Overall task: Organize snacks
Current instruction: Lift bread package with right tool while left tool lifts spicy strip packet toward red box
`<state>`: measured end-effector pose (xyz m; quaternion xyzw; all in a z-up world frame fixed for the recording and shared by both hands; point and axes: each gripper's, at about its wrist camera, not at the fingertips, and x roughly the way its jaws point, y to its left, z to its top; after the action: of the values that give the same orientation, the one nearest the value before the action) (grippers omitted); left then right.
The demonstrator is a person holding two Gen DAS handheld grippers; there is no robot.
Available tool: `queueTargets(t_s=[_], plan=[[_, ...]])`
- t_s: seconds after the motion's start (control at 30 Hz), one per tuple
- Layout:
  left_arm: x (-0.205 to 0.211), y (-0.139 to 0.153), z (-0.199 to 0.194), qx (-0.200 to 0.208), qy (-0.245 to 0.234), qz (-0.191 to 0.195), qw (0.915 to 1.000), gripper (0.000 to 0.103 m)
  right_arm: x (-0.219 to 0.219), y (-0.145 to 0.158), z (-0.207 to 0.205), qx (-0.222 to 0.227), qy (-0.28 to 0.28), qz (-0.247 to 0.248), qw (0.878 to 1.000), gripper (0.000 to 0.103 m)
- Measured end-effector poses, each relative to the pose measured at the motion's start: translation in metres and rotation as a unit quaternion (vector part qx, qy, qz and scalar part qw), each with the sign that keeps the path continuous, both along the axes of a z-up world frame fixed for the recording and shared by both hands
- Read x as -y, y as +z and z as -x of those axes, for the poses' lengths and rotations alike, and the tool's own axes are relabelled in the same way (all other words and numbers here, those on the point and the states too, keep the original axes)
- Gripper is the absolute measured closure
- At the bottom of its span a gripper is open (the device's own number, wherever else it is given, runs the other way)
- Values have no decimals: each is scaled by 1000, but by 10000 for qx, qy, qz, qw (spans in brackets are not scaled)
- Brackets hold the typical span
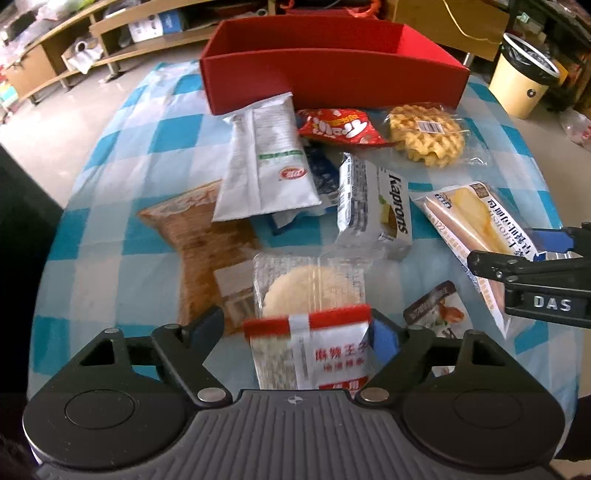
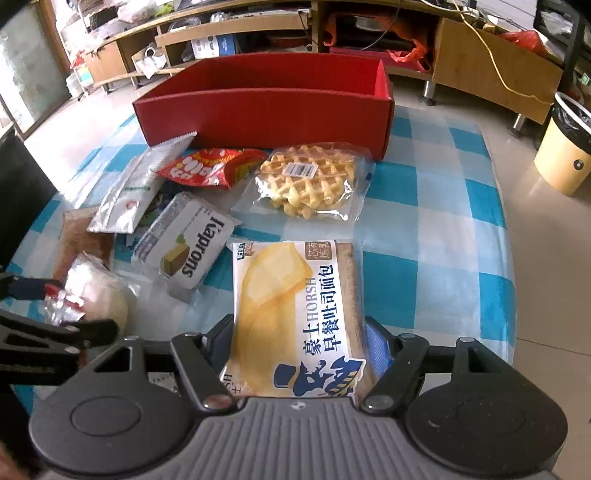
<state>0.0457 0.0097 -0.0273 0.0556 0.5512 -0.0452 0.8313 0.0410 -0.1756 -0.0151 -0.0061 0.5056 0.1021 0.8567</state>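
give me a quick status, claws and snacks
Left claw open around red-topped snack packet. Right claw shut on toast bread pack. Red box looks empty, path clear.

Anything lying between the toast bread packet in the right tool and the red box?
Yes. The waffle packet lies on the cloth between the toast bread packet and the red box, close against its front wall.

Looks like a lived-in room at home or a small storeroom, tbh. Low wooden shelves (image 2: 236,26) along the wall are crammed with boxes and bags, there's a glossy tiled floor (image 2: 535,229), a lined waste bin (image 2: 565,155), and a blue-checked cloth on the bench (image 2: 443,206).
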Motion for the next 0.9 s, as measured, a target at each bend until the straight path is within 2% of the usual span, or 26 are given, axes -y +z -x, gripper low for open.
queueTargets(t_s=[0.17,0.23,0.33,0.5,0.63,0.7,0.9], plan=[[3,3,20,60,-83,-208,9997,6,2,-3,0,-30,-9,-18,10000,36],[7,-2,17,35,-70,-291,9995,6,2,-3,-1,-29,-19,-22,10000,36],[11,-7,10,-3,-10,-275,9996,13,0,-4,-2,-38,-14,3,10000,36],[8,-10,15,-80,-16,-334,9994,7,1,-6,-2,-75,-7,-35,10000,36],[6,-10,4,-130,122,-217,9996,7,0,-6,-1,-71,13,1,10000,36],[13,-11,-3,-176,101,-307,9993,7,-1,-7,-2,-83,22,0,10000,36],[20,-5,-6,-27,43,-251,9997,8,1,-9,-4,-108,17,-33,9999,36]])
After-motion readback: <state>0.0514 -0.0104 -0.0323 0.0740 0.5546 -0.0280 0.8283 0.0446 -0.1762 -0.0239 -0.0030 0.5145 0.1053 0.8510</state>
